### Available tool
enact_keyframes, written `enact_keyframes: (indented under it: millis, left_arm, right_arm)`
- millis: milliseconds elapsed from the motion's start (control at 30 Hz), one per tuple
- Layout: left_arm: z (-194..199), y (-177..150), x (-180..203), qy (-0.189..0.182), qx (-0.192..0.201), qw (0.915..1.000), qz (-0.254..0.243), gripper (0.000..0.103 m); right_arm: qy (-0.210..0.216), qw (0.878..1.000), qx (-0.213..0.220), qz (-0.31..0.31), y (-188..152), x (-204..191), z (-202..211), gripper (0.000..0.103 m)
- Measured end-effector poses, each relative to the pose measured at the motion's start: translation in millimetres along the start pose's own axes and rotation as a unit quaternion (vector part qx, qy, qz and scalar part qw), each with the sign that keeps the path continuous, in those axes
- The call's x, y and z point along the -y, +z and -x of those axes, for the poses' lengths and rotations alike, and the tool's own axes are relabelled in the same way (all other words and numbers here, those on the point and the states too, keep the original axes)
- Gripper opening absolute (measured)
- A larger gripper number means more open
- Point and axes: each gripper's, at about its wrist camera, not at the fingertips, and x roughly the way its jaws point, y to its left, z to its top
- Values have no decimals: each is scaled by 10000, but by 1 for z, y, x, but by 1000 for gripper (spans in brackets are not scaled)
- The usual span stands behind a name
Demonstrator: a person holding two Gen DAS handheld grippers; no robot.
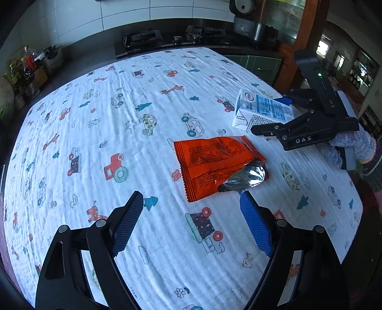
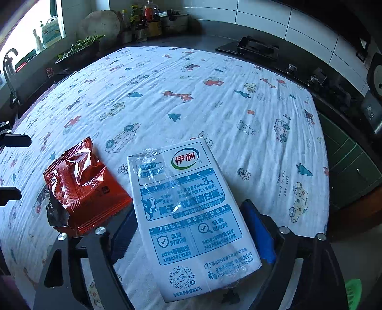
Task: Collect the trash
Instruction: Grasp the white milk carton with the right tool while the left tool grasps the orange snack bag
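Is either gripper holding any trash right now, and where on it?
Left gripper: nothing, open short of the orange wrapper. Right gripper straddles the milk carton at its lower half; whether the pads press it cannot be told.

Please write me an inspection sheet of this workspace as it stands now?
Surface: table under a white cloth with cartoon prints, wrinkled.
Job's things: orange wrapper, torn open with foil showing, lying flat; milk carton on its side beside it.
Clutter: nothing seen on the cloth.
Grippers: left gripper open, just short of the wrapper, holding nothing; right gripper straddles the carton, whether its fingers press it cannot be told.
Cables: nothing seen.
Surroundings: kitchen counter with stove, pot, jars, tap, tiled wall.
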Motion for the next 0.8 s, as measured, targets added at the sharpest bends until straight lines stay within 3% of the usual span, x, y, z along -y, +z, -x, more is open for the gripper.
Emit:
enact_keyframes:
  millis: [200, 467, 800]
  left_arm:
    - [-13, 11, 10, 11, -71, 9992, -400, 80]
    - [-28, 27, 18, -50, -206, 9950, -976, 80]
    - [-42, 44, 28, -327, -294, 9755, -2154, 86]
  right_arm:
    - [-117, 9998, 70, -108, -6, 0, 12, 68]
    - [-208, 9980, 192, -556, -25, 7, 43, 63]
    - [-81, 9938, 359, -1050, -56, 4, 74, 63]
